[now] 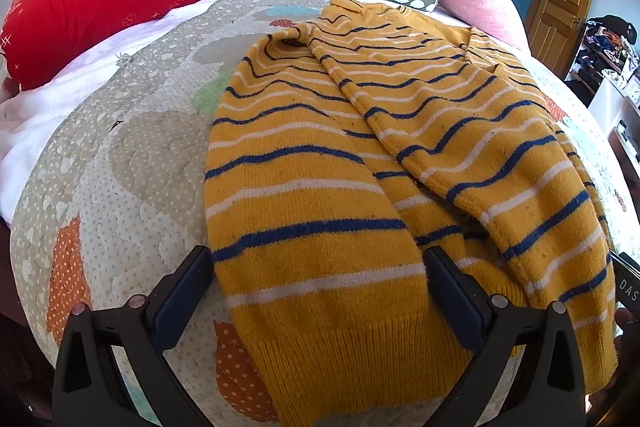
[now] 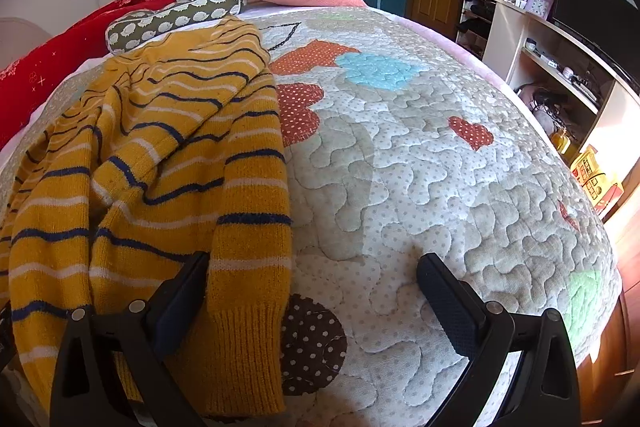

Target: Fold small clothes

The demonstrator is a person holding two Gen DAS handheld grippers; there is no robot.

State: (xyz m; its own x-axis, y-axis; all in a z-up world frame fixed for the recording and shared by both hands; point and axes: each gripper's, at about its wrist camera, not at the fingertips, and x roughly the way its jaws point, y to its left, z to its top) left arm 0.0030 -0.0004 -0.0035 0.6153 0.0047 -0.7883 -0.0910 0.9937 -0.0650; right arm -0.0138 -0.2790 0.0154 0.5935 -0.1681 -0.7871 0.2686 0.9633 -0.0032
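Mustard striped sweater lies rumpled on the quilted bed, hem at 6 o'clock; left gripper and right gripper jaws fully open, empty; fold seemingly unstarted, next grab hem corners.

Black strip at right edge reads, perhaps, "DAS".
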